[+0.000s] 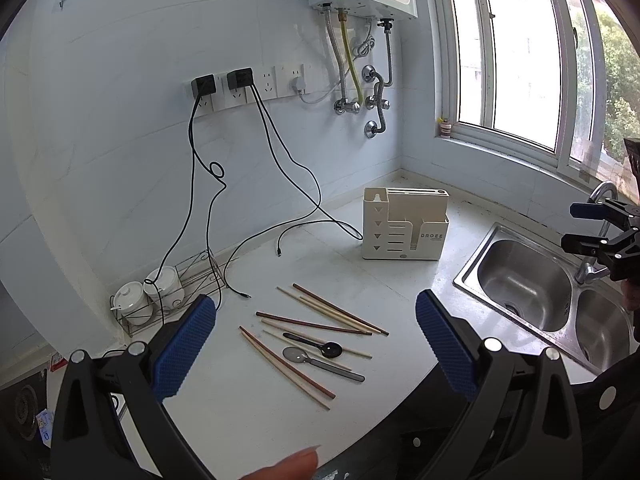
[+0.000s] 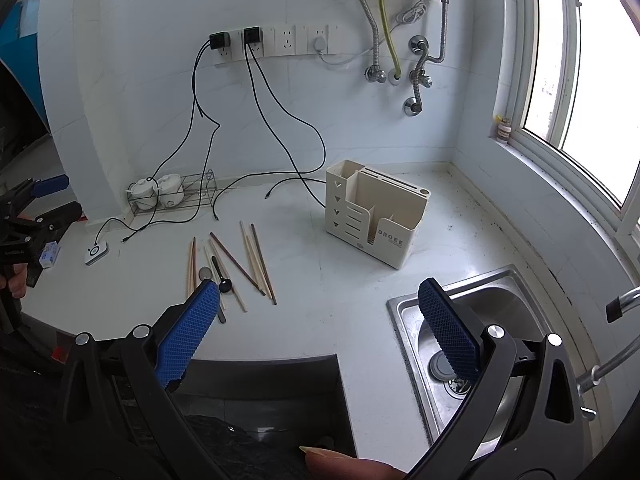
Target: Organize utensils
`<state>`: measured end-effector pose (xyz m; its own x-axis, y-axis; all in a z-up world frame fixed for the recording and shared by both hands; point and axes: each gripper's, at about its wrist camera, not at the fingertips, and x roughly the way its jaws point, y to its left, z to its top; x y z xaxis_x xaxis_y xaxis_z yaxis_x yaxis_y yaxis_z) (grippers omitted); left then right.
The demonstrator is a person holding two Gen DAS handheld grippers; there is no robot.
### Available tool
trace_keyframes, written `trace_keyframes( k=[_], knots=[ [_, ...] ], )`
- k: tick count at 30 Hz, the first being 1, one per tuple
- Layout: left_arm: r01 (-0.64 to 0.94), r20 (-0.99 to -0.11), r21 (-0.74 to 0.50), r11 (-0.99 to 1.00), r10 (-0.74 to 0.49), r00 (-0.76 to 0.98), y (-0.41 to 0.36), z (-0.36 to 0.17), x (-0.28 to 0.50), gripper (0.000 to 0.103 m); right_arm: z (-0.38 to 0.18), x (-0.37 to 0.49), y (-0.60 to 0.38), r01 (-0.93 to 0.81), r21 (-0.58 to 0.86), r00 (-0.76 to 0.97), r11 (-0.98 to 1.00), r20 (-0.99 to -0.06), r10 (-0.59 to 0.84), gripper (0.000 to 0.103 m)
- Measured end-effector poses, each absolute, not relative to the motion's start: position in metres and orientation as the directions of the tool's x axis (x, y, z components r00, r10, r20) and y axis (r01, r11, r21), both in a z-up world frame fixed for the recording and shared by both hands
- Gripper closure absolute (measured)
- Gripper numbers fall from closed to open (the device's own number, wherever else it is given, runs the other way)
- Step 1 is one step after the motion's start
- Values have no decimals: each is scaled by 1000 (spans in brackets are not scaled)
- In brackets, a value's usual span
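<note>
Both grippers spread wide, nothing between the pads. Left gripper [image 1: 316,344] hangs over the counter [image 1: 400,280] above the loose utensils; its blue pads [image 1: 186,346] are far apart. Right gripper [image 2: 318,332] sits nearer the counter's front edge, left pad over the utensil pile's near end, right pad over the sink [image 2: 404,308]. Each gripper also shows at the edge of the other's view, off the counter surface.

Utensils: chopsticks [image 1: 320,322] lie flat in a loose scatter mid-counter, light and dark wood mixed, some crossing. Black spoon [image 1: 316,343] lies among them, bowl toward the sink. Grey spoon [image 1: 320,362] lies just beside it, bowl pointing the other way, handle touching or overlapping a chopstick. All on the counter, none in the holder.

Cream utensil holder [image 1: 404,226] stands upright toward the back corner, well apart from the pile, between it and the window wall. Several open compartments on top, slots on the tall back section. From the right wrist view the compartments look empty, though I can't see to the bottom.

Other stuff: double steel sink to the right of the holder. Black cables [image 1: 208,208] drop from wall sockets and trail over the counter, loose ends near the chopsticks. Wire rack [image 1: 168,300] with two white lidded jars [image 1: 132,300] against the back wall on the left.
</note>
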<state>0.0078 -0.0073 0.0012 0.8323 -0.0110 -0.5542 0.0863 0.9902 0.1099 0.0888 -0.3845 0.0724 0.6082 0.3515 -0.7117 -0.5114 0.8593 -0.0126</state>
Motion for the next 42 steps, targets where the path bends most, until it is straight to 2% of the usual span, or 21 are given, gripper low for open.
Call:
trace_keyframes(
  k=[42],
  knots=[
    [85, -559, 104, 991, -13, 829, -7, -3, 6, 4, 74, 87, -387, -507, 2, 616, 862, -698, 364, 8]
  ],
)
